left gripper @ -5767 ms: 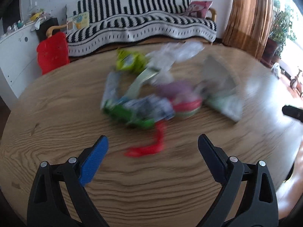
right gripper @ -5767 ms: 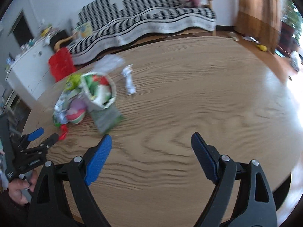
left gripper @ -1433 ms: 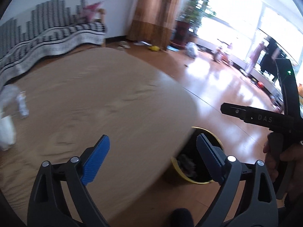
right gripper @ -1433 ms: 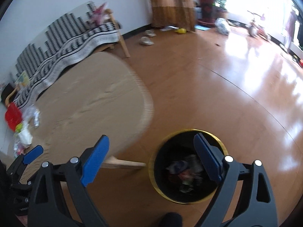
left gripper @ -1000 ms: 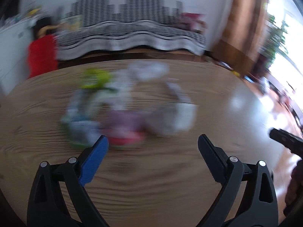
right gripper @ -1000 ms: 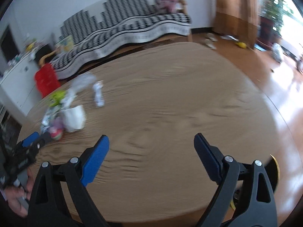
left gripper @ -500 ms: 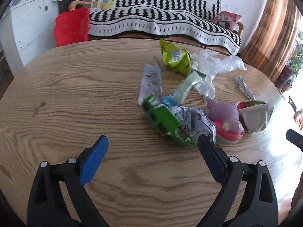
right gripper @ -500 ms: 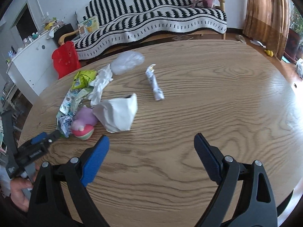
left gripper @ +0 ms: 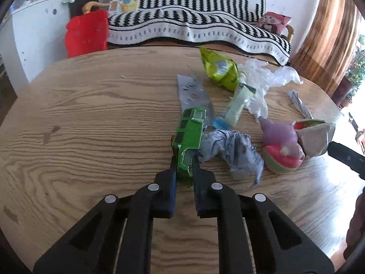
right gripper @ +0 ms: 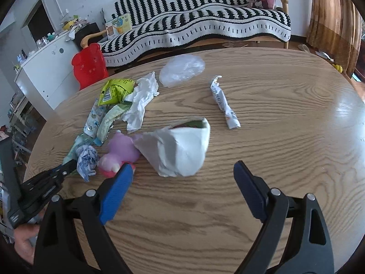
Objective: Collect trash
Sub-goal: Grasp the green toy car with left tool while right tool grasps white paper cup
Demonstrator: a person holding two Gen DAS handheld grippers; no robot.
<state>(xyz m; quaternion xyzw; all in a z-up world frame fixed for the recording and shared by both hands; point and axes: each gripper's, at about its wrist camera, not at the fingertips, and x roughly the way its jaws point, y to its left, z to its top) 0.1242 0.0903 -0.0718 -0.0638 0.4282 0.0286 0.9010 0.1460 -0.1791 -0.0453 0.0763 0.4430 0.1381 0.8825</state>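
- Left gripper was clamped on the near end of the green carton; both jaws pressed against its sides, and the carton's far end lay on the wooden table.
- Right gripper was spread wide and held nothing; it hung just above the table, near the white paper bag.
- In the right wrist view the left gripper showed at the left edge, its tips at the pile's near end beside the crumpled blue-white wrapper.
- That wrapper touched the carton's right side.
- Pink-and-purple plush toy sat just right of the wrapper, against the paper bag. The bag lay on its side; red and green contents showed at its mouth.
- Behind the carton: a flat silver foil wrapper, partly under the carton's far end, and a pale green sachet with a blue end beside it.
- Yellow-green snack bag lay at the far end of the pile, with crumpled clear plastic to its right.
- A rolled white wrapper lay apart from the pile, to the right; a clear plastic lid or bag was further back, can't tell which.
- White crumpled tissue was between the snack bag and the paper bag.
- Background: striped sofa, red plastic chair, white cabinet.
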